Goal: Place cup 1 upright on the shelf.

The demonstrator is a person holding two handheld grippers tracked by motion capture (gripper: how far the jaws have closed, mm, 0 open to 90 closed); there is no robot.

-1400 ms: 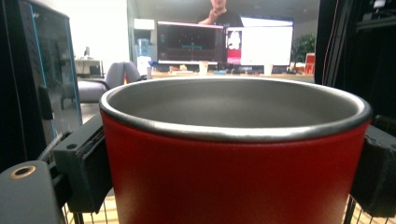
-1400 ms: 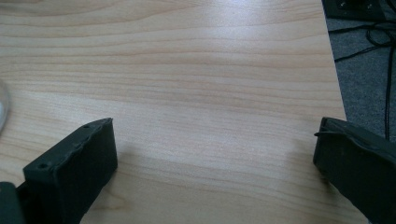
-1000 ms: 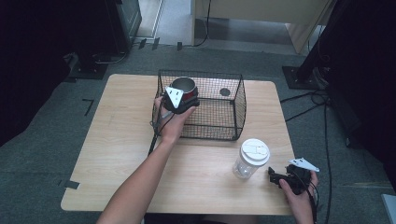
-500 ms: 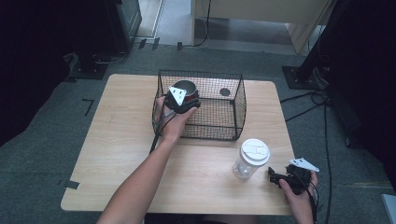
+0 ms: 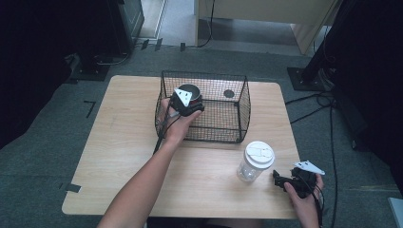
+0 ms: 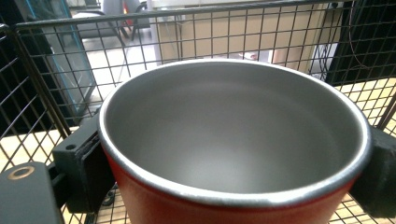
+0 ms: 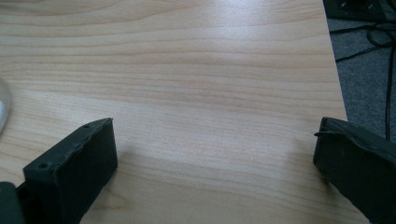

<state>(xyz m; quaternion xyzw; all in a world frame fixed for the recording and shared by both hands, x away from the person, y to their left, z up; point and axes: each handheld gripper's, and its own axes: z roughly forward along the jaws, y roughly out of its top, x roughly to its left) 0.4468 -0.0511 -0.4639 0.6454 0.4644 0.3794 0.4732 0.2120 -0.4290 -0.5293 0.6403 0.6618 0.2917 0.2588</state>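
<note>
Red cup point(image 6: 233, 154) clamped by left hand-held gripper point(image 5: 187, 102) inside wire basket point(image 5: 237, 123).

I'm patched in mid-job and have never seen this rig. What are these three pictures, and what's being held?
A person works at a wooden table, holding a two-jaw claw in each hand. One camera looks down from above; one rides on each claw. The left claw is inside a black wire basket, its jaws shut on an empty red metal cup. The right claw rests open near the table's corner, holding nothing. A clear jar with a white lid stands beside it.
</note>
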